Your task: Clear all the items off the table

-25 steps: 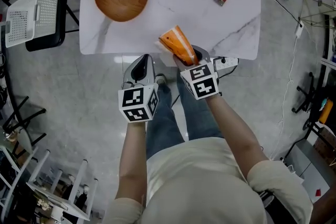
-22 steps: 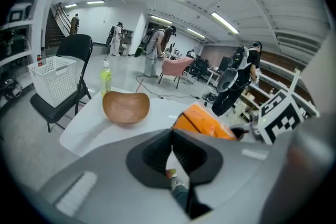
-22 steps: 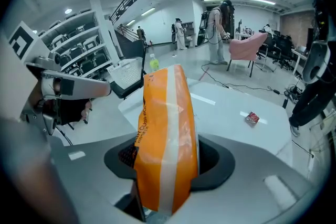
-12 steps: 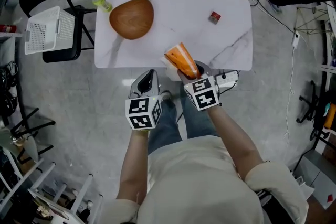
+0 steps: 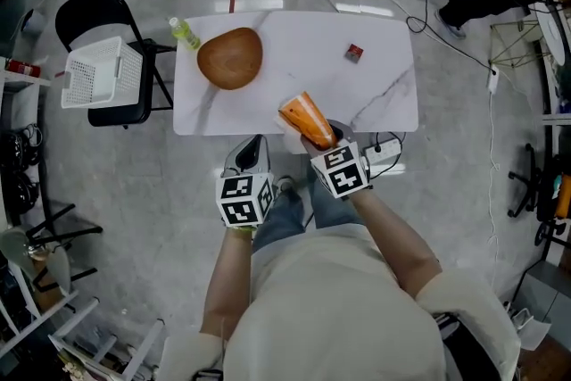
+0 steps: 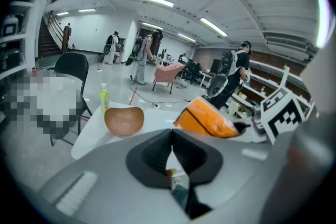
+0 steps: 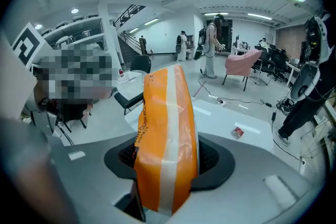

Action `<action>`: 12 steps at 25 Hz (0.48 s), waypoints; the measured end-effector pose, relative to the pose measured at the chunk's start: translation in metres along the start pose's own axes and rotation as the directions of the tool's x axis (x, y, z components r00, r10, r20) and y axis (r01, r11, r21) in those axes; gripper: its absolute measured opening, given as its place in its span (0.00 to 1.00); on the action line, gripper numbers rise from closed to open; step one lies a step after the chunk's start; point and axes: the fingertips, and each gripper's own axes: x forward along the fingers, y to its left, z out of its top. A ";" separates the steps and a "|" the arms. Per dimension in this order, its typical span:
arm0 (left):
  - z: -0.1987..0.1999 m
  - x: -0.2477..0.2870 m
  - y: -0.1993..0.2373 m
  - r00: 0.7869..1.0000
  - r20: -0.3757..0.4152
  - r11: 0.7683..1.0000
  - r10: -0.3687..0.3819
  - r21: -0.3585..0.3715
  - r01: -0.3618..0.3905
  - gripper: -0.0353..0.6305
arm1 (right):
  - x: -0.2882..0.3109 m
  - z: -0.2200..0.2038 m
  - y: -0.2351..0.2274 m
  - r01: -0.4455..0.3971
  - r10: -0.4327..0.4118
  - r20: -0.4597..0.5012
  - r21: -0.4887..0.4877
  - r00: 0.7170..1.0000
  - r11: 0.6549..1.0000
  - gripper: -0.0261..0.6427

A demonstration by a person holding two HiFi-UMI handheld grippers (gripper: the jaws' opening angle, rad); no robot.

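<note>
On table, three items: bowl, bottle, packet

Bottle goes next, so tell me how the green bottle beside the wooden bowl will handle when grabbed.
The green bottle stands upright at the table corner, tall and narrow, so a nudge probably tips it. Being round, it may then roll off.

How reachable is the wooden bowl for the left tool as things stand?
Probably yes. The left tool is empty and shut, off the near edge of the table; only bare tabletop lies between it and the wooden bowl. The jaws must open first.
</note>
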 end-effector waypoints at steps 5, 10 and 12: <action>0.005 -0.018 -0.005 1.000 0.019 1.000 -0.007 -0.001 0.007 0.07 | -0.021 0.004 0.008 0.004 -0.004 0.023 0.009 1.000 1.000 0.37; 0.014 -0.039 -0.006 0.999 0.049 1.000 -0.013 0.014 0.013 0.07 | -0.037 0.011 0.018 0.011 -0.010 0.046 -0.002 0.999 1.000 0.37; 0.015 -0.047 -0.006 0.998 0.060 1.000 -0.013 0.018 0.012 0.07 | -0.044 0.014 0.023 0.013 -0.013 0.057 -0.013 0.998 1.000 0.37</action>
